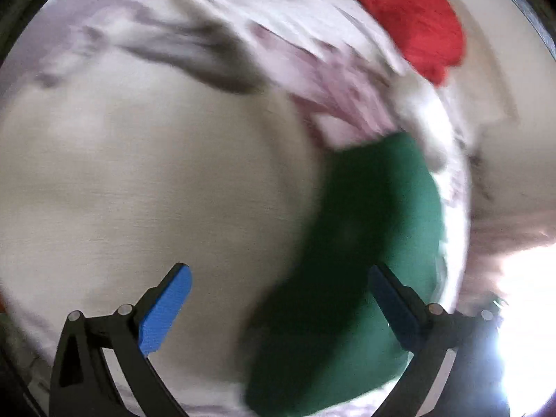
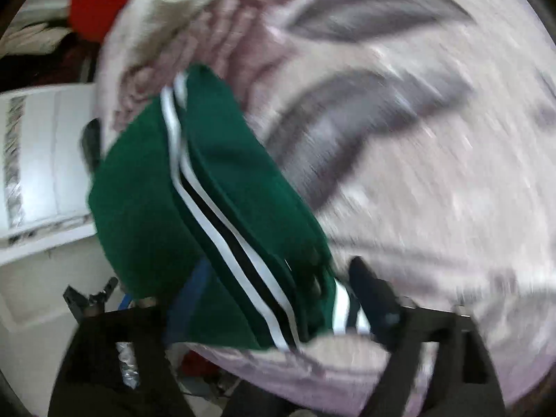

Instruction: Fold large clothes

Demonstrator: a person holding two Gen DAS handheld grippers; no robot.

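Claws both wide open: left claw [image 1: 278, 299] empty, right claw [image 2: 278, 299] (blurry) straddles green garment [image 2: 215, 191].

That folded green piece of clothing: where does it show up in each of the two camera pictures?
Left wrist view: the green garment fills the lower right, reaching past the right-hand finger of the left tool.
Right wrist view: the garment, white and black stripes showing, lies left of centre, running down between the fingers of the right tool.
Shared landmark: the red cloth, at the top of both views.
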